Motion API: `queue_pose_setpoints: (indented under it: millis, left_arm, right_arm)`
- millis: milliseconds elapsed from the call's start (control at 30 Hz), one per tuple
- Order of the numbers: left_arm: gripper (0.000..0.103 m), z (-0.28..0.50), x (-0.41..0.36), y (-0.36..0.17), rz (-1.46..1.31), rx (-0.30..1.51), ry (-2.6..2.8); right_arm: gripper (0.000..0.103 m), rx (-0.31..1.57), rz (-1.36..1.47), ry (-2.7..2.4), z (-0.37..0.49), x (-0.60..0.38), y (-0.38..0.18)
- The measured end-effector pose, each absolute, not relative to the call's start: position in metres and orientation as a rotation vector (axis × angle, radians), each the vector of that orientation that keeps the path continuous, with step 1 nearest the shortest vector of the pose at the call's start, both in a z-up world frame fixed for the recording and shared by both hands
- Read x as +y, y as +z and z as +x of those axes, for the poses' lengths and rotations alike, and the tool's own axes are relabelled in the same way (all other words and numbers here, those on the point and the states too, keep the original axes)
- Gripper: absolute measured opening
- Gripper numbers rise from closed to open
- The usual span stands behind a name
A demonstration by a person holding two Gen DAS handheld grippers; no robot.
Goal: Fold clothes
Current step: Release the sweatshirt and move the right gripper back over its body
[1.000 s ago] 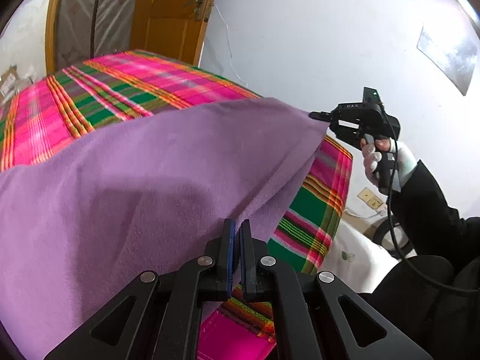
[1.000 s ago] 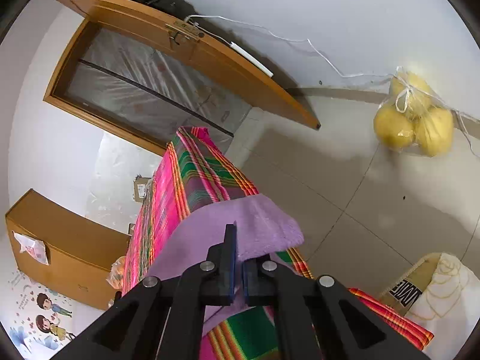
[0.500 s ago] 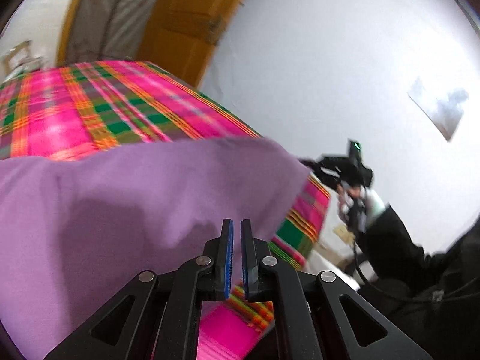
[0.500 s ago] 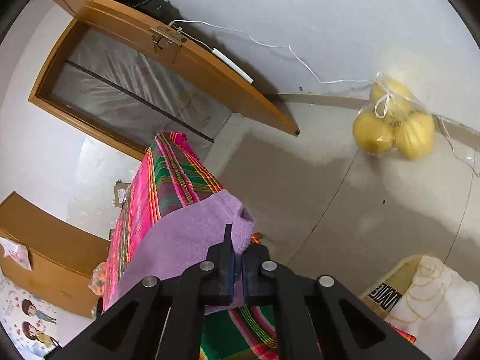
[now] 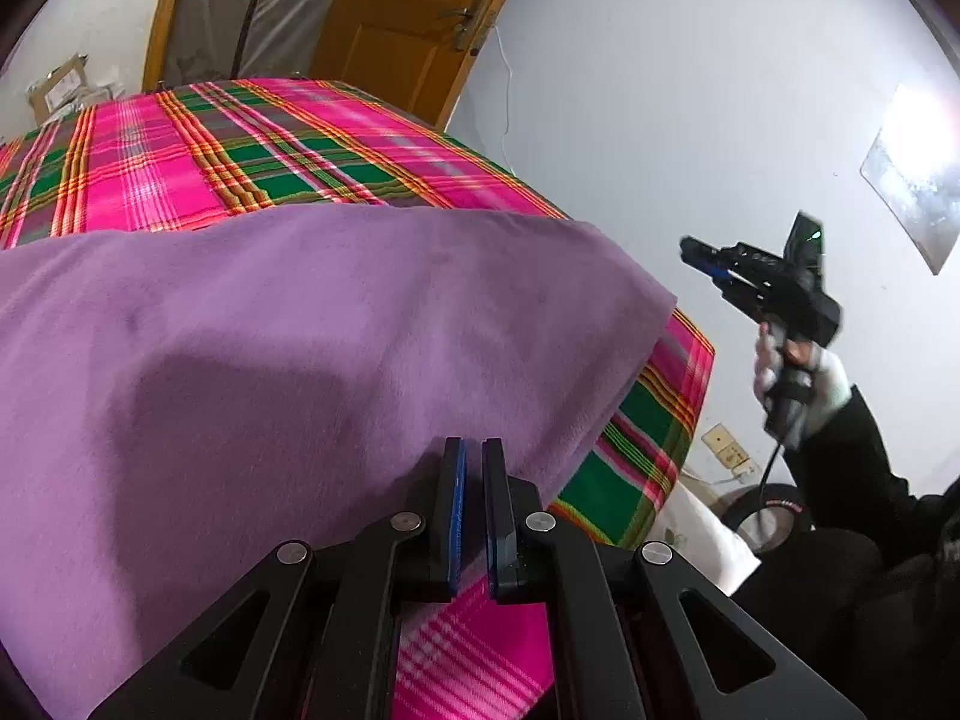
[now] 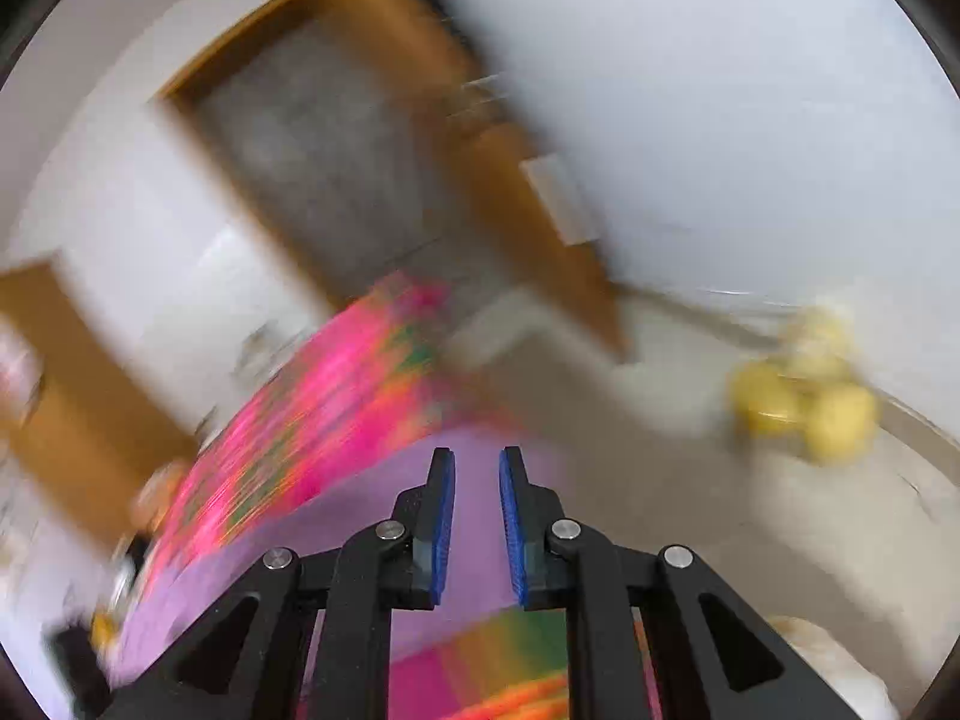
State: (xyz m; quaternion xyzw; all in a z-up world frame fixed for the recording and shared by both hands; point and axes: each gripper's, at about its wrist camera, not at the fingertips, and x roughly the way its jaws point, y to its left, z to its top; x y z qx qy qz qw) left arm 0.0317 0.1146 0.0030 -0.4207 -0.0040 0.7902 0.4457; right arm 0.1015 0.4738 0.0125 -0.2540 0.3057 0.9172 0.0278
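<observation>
A purple cloth (image 5: 300, 360) lies spread over a table covered in pink and green plaid (image 5: 180, 168). My left gripper (image 5: 474, 456) sits at the cloth's near edge, shut on it, with purple fabric showing in the thin slit between its pads. My right gripper (image 5: 699, 255) hangs in the air to the right of the cloth's corner, apart from it, held by a gloved hand (image 5: 798, 384). In the blurred right wrist view the right gripper (image 6: 477, 456) is open with nothing between its fingers, and the purple cloth (image 6: 360, 498) lies below it.
An orange wooden door (image 5: 408, 18) stands open behind the table against a white wall. A wall socket (image 5: 726, 444) and a dark sleeve are at the right. A bag of yellow fruit (image 6: 804, 402) lies on the tiled floor. A wooden cabinet (image 6: 72, 372) stands left.
My right gripper opened, let go of the cloth's corner and swung up and away to the right. The corner dropped onto the table. The left gripper keeps its hold.
</observation>
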Motion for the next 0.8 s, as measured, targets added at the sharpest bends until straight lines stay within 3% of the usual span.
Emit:
queue_pose_setpoints:
  millis: [233,267,367,500,633,800]
  left_arm:
    - [0.006,0.044,0.129,-0.001,-1.006,0.036,1.909]
    - [0.006,0.046,0.128,-0.001,-1.003,0.037,1.906]
    - [0.006,0.047,0.122,0.000,-1.002,0.029,1.902]
    - [0.006,0.036,0.100,0.002,-1.004,-0.013,1.995]
    - [0.006,0.002,0.063,-0.002,-1.085,-0.188,2.175]
    - [0.006,-0.013,0.047,0.011,-1.130,-0.223,2.280]
  right_arm:
    - [0.016,0.680,-1.188,3.224,0.063,0.335,-0.015]
    - [0.015,0.663,-1.206,3.225,0.064,0.333,-0.018]
    - [0.000,0.674,-1.180,3.160,0.074,0.354,-0.017]
    - [0.000,0.688,-1.144,3.074,0.088,0.382,-0.015]
    - [0.007,0.754,-1.125,3.035,0.082,0.388,-0.006]
    - [0.017,0.712,-1.224,3.154,0.034,0.337,0.014]
